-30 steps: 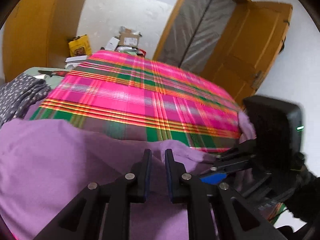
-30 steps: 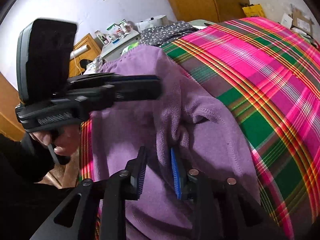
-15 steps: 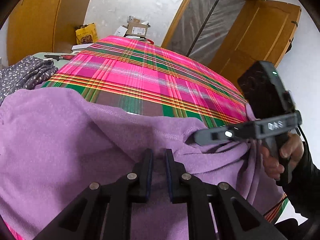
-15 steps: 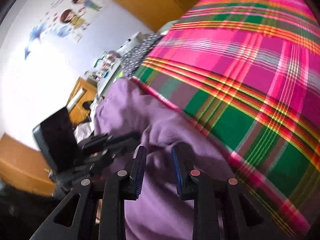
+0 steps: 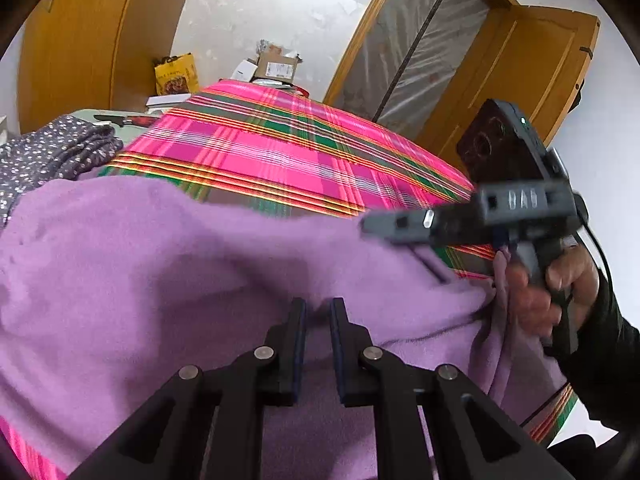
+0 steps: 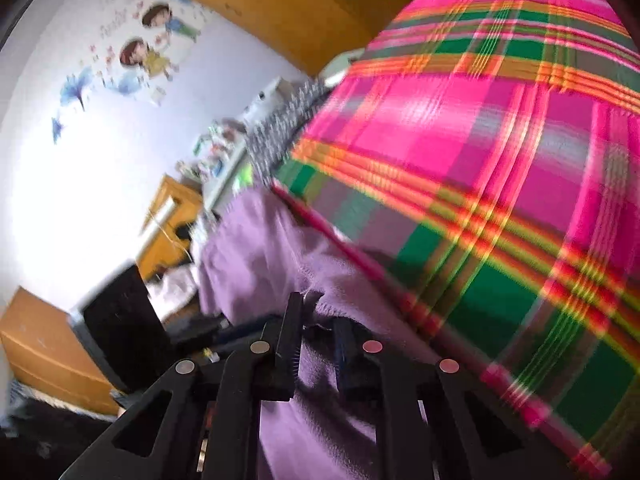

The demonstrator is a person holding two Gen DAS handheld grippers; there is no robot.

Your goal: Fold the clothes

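Left jaws gripping purple garment [image 5: 168, 264], right jaws closing, seemingly on its edge, plaid bedspread [image 5: 280, 152] beyond

— How is the light?
— Soft daylight, quite even. In the right wrist view the white wall [image 6: 80, 184] is overexposed, pure glare.
— And sharpness?
— That view is smeared; the plaid bed cover [image 6: 500, 168] streaks. In the left wrist view the other tool [image 5: 384, 226] is blurred. Both pictures curve, with dark corners.
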